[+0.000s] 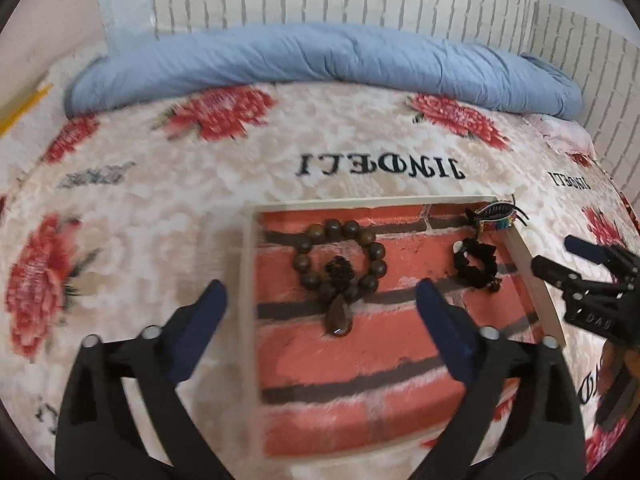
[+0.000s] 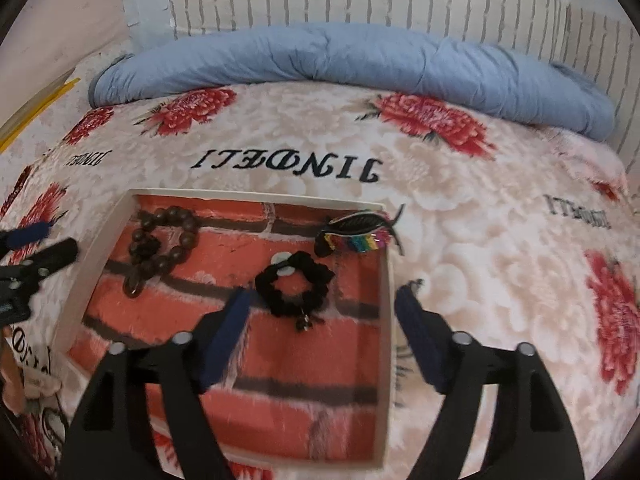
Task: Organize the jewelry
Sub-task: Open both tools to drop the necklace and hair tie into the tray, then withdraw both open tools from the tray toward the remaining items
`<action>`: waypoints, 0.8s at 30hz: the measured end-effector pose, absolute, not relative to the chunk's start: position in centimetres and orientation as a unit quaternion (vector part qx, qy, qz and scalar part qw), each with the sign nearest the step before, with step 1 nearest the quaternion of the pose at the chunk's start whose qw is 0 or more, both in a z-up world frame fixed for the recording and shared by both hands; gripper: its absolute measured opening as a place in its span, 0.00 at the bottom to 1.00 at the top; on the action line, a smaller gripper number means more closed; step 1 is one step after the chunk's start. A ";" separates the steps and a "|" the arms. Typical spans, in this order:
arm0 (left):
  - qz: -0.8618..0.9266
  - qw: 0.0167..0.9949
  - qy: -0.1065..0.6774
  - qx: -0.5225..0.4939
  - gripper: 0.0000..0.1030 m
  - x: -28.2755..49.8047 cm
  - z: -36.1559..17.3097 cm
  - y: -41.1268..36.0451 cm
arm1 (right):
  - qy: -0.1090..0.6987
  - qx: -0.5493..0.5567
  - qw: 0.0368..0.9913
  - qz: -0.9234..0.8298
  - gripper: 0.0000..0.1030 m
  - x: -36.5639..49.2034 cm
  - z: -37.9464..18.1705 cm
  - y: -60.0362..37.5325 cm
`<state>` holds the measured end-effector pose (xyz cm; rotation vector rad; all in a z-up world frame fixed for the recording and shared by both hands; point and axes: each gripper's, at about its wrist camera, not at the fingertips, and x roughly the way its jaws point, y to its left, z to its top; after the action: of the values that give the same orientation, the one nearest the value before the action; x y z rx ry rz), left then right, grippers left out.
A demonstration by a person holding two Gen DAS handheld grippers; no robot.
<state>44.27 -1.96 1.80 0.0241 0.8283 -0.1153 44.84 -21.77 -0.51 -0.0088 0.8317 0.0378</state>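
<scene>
Shallow cream-rimmed tray (image 1: 520, 254) with a red brick-print lining sits on the floral blanket (image 1: 168, 208) on the bed. Inside: dark wooden bead bracelet (image 1: 340, 256) with a teardrop pendant far left, black scrunchie (image 2: 294, 288) mid-right, and a black hair claw (image 2: 354, 232) with rainbow trim over the far-right rim. Left gripper (image 1: 320, 316) and right gripper (image 2: 324, 308) hover above the tray, fingers wide, holding nothing.

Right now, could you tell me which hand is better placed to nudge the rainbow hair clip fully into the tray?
Right. The right gripper hangs open near the tray's right side, where the rainbow hair clip straddles the corner; the left gripper hovers over the bead bracelet.
</scene>
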 end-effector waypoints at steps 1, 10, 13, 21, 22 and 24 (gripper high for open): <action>-0.051 0.917 0.395 0.017 0.95 43.2 2.5 -1.3 | 0.400 -0.004 0.916 0.018 0.76 44.2 -0.1 -21.8; -0.008 0.921 0.387 0.049 0.95 37.1 5.6 2.7 | 0.380 0.009 0.925 0.004 0.88 38.2 3.0 -23.3; -0.003 0.924 0.378 0.052 0.95 35.1 6.3 3.8 | 0.378 0.000 0.926 -0.010 0.88 36.3 3.6 -23.8; 0.015 0.927 0.372 0.042 0.95 30.9 6.9 6.0 | 0.361 -0.027 0.931 -0.049 0.88 31.8 4.8 -24.3; 0.015 0.928 0.370 0.043 0.95 30.3 6.9 6.2 | 0.361 -0.027 0.931 -0.052 0.90 31.3 4.8 -24.4; 0.019 0.929 0.367 0.046 0.95 29.3 6.8 6.5 | 0.363 -0.024 0.930 -0.055 0.91 30.3 4.8 -24.6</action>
<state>29.29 6.54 6.84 0.0936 0.7527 0.0388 30.28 -24.60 4.80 -0.0493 0.7444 -0.1117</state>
